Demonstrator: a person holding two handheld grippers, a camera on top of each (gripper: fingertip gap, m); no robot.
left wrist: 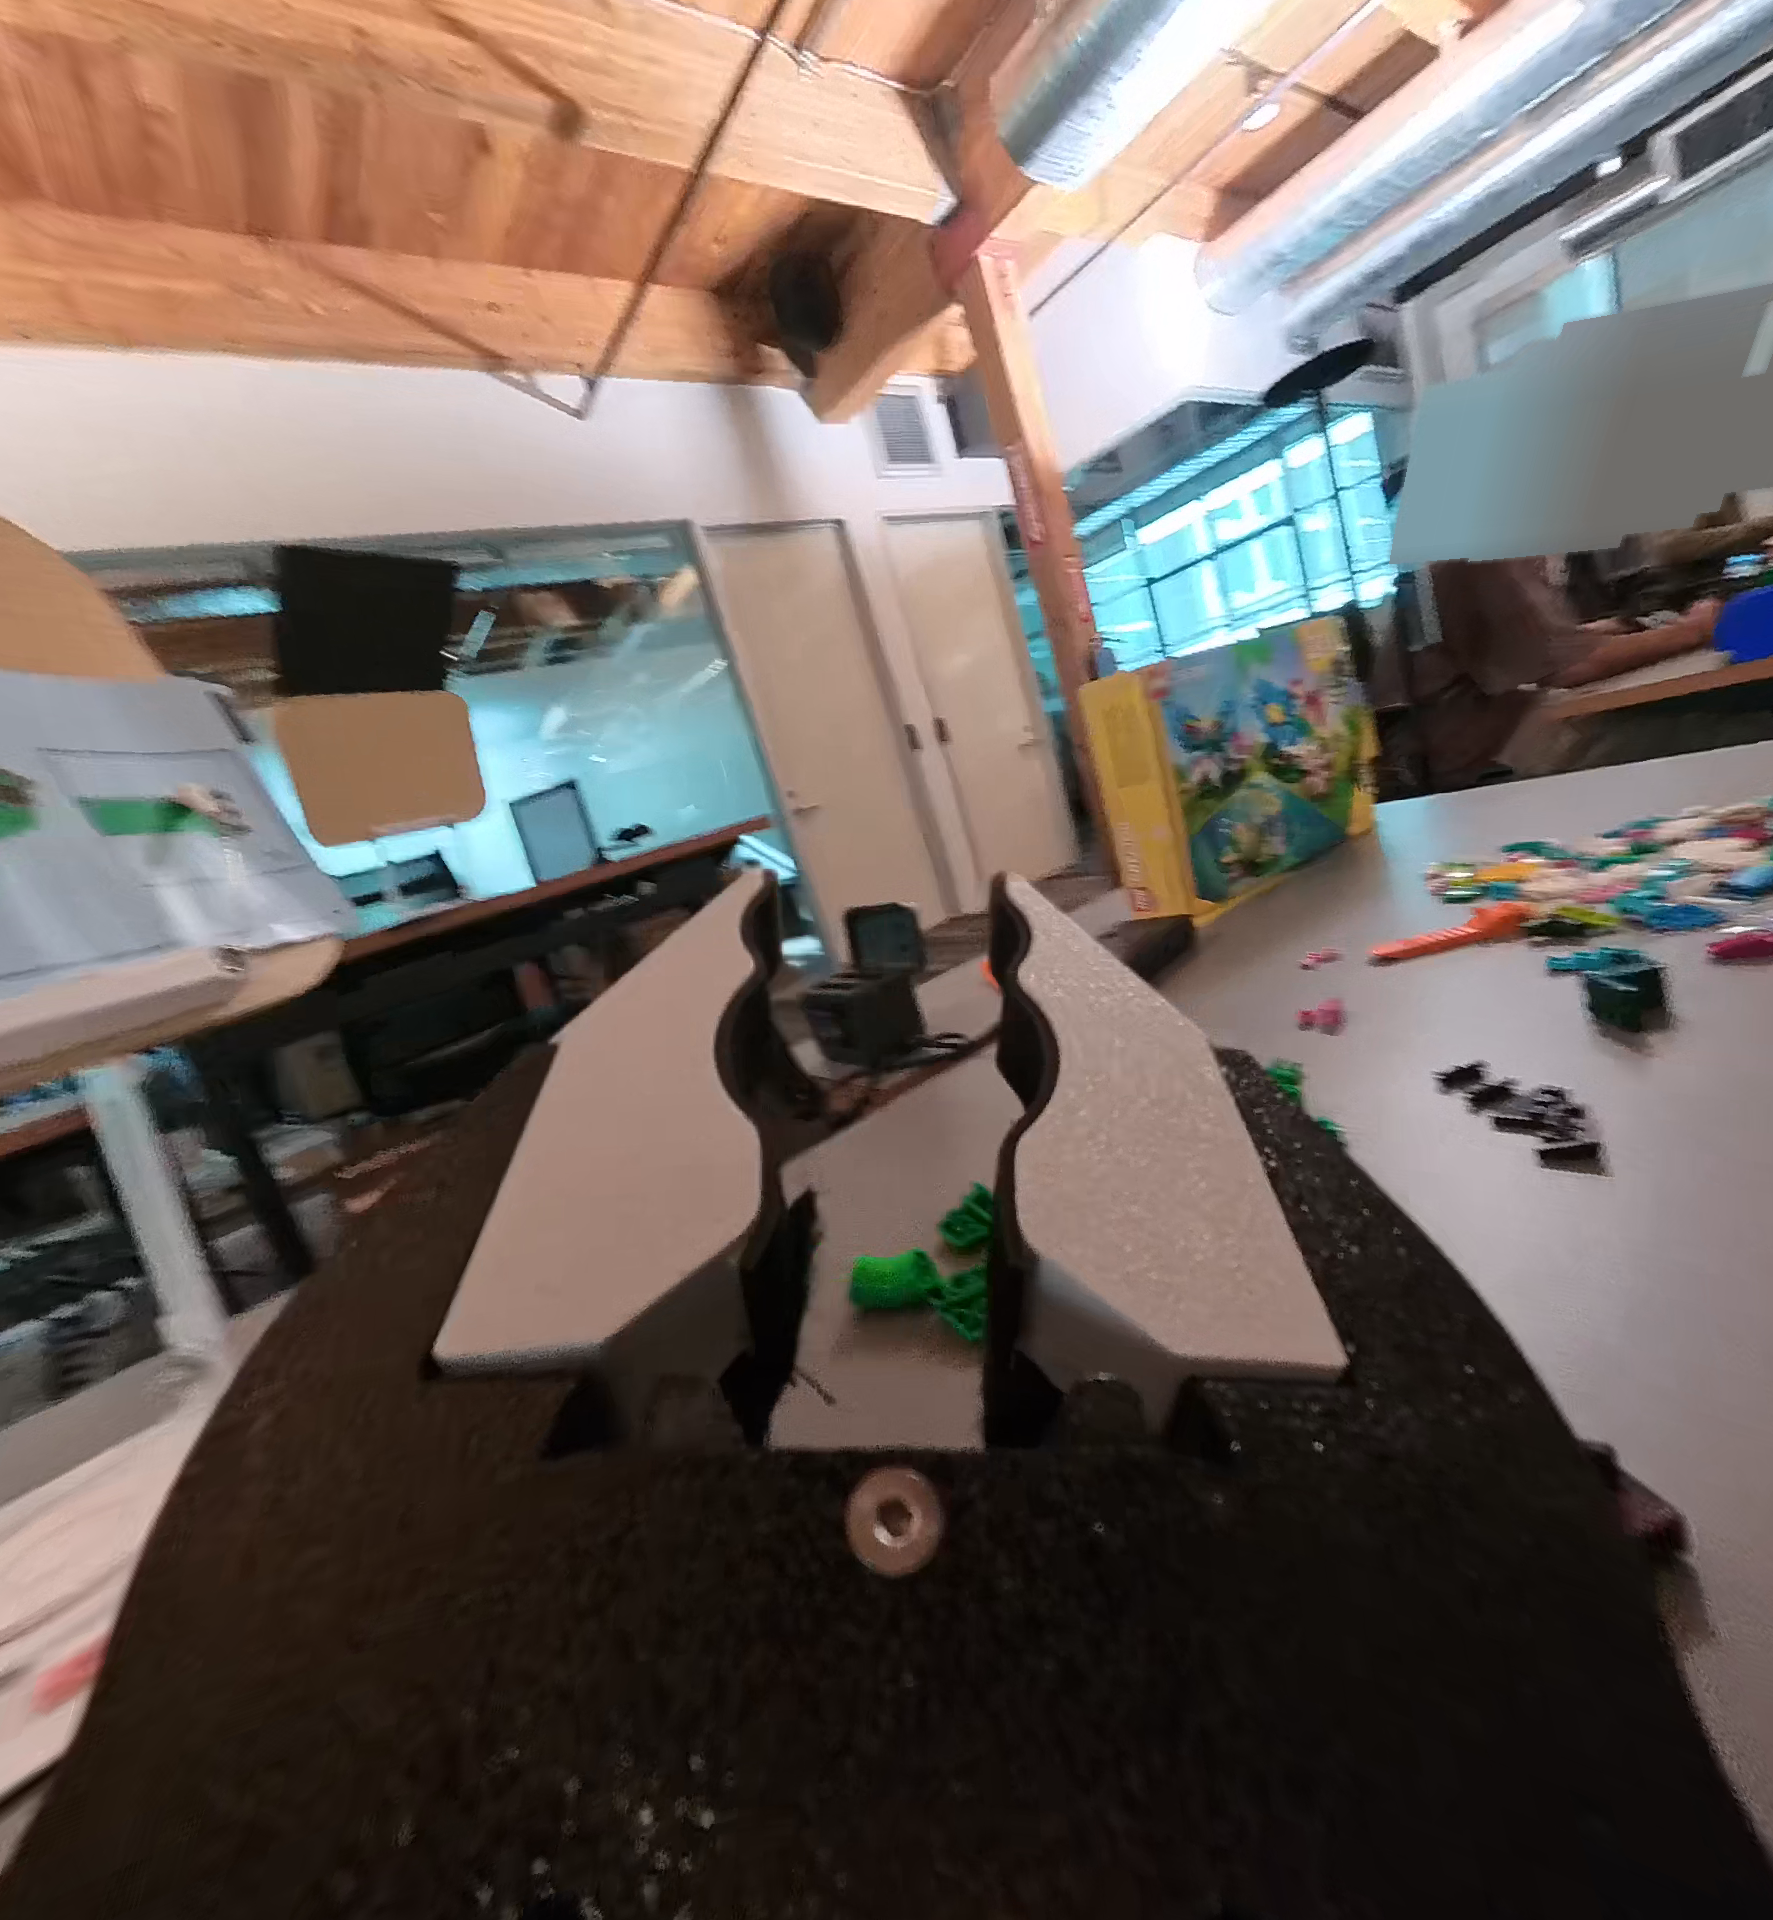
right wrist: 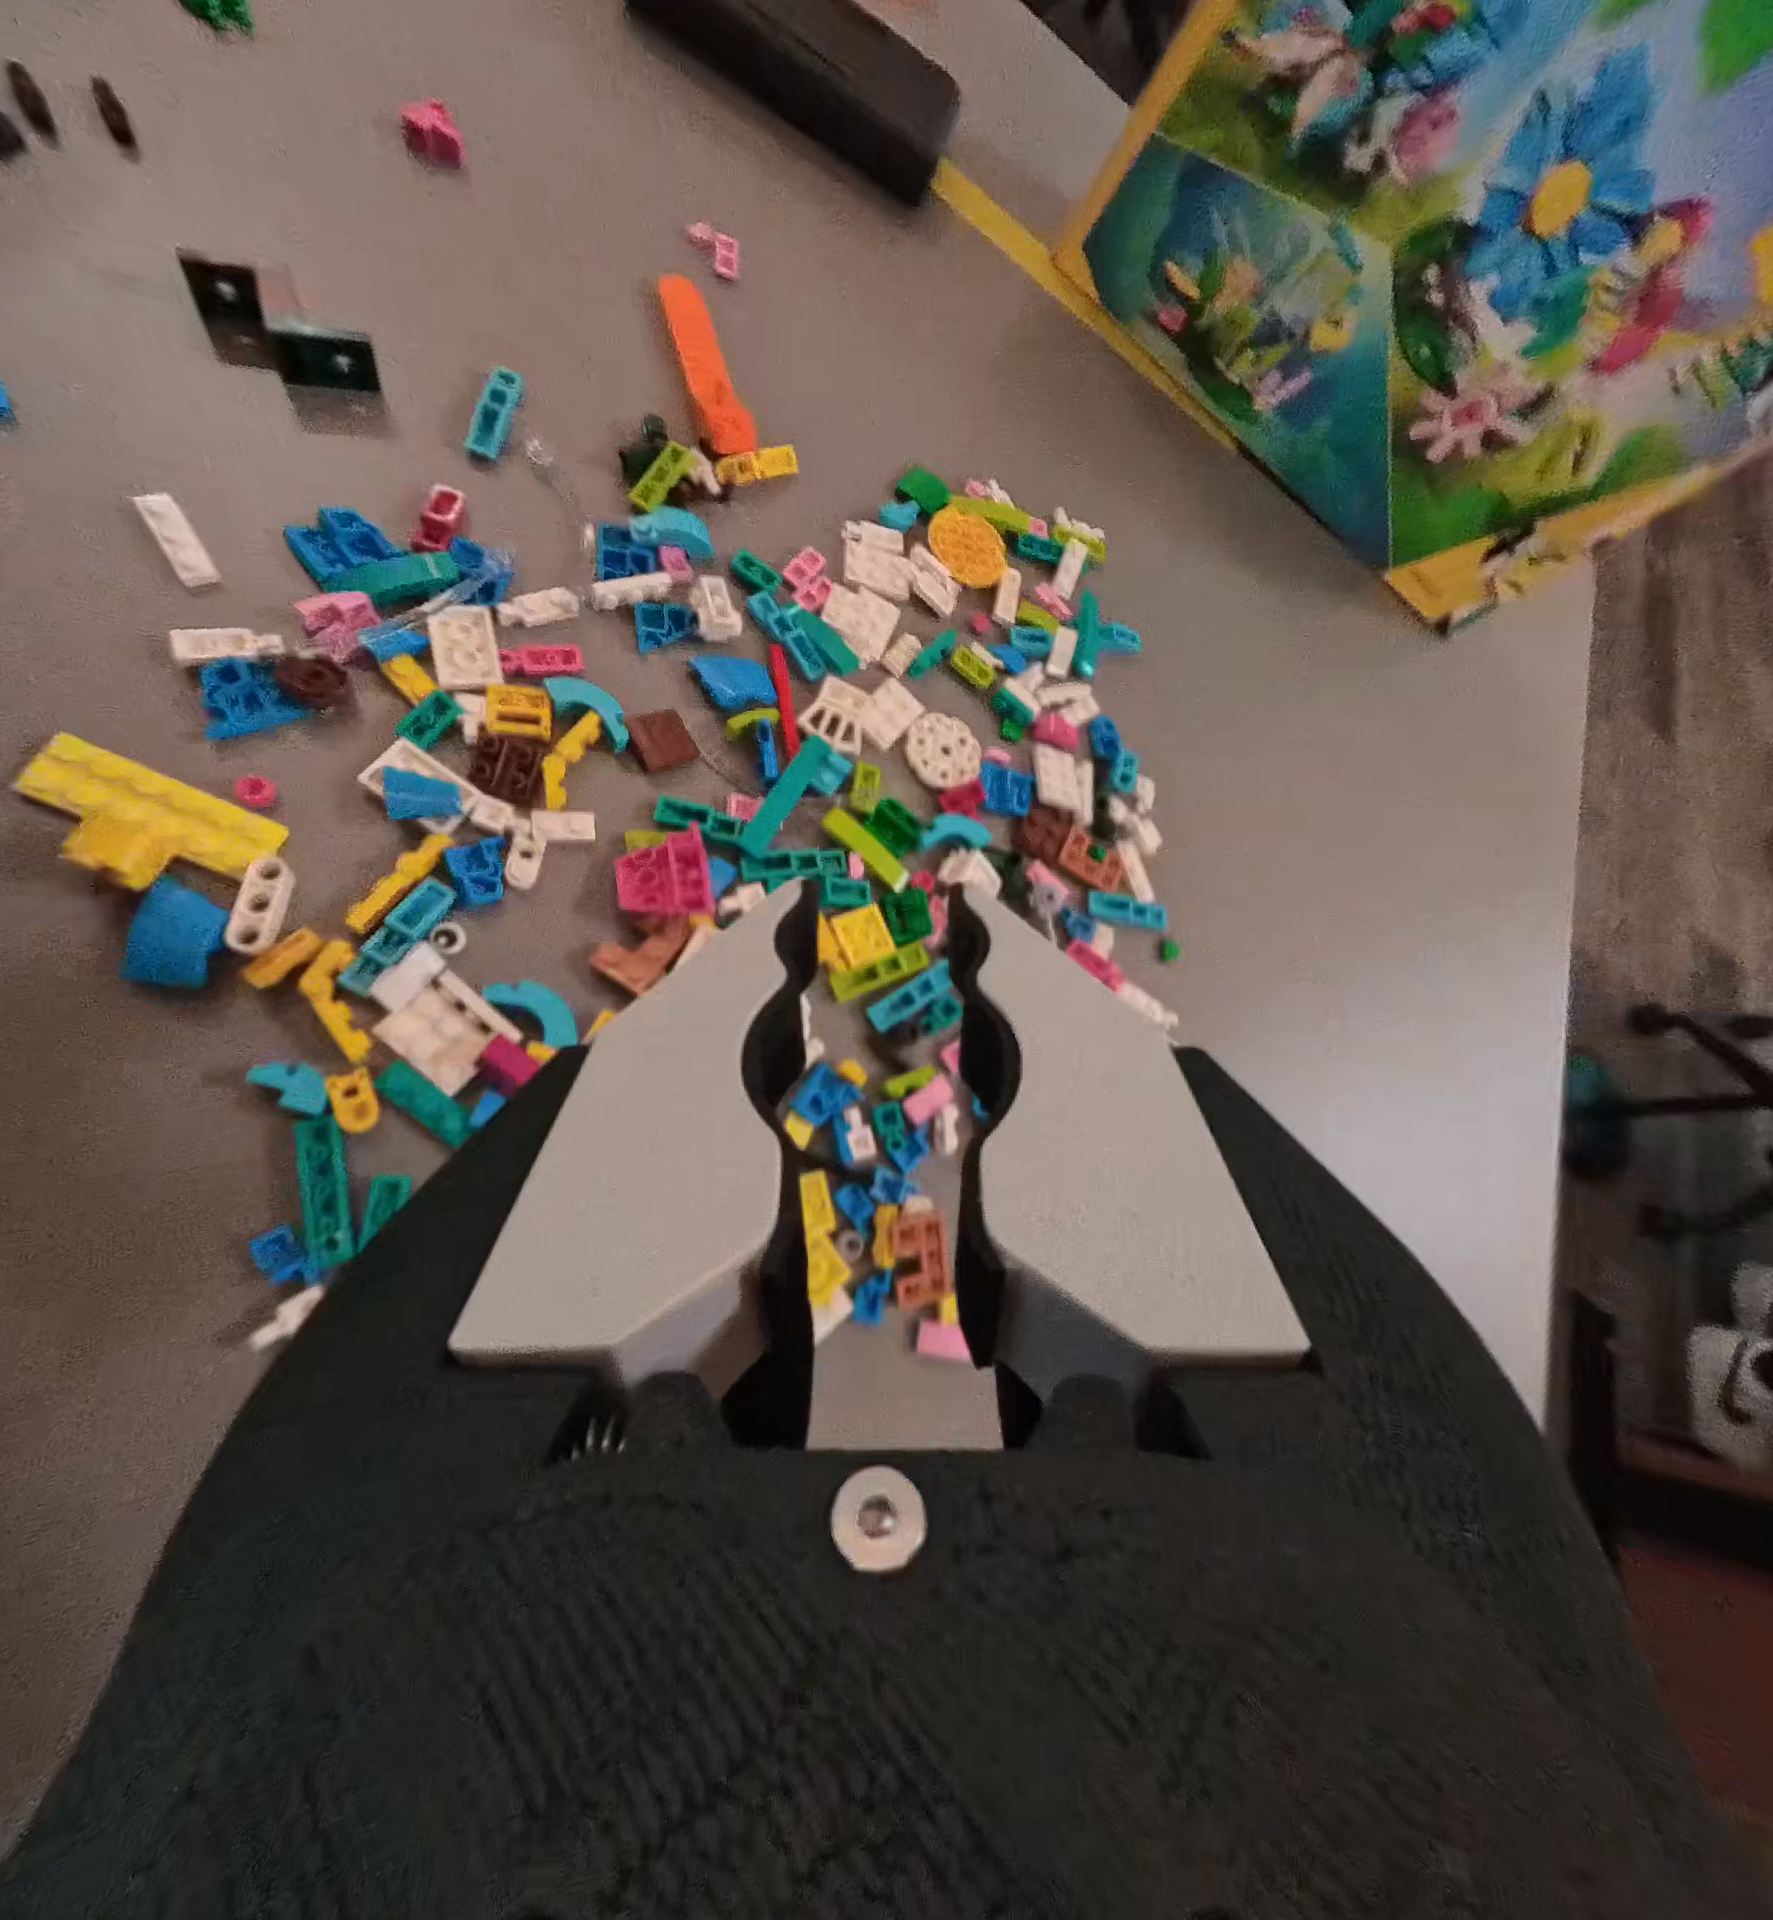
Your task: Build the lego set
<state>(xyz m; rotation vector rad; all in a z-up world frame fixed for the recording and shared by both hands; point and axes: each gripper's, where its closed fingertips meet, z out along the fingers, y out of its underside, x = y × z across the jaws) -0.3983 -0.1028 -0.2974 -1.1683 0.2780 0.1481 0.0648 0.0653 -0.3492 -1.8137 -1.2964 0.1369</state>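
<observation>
Over brick pile (right wrist: 757, 727) on desk (right wrist: 1329, 883), my right hand-held gripper (right wrist: 882, 914) spread, empty; left hand-held gripper (left wrist: 887, 904) spread too, green pieces (left wrist: 923, 1262) below.

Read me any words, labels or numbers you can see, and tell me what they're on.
Set box: print on its yellow side, too blurred to read.
Instruction booklet: pictures, any print too small to read.
No other writing shows.

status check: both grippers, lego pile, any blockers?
Left hand-held gripper open, empty, raised above grey table. Right hand-held gripper open, empty, over pile of loose multicoloured lego pieces. Nothing blocking.
</observation>
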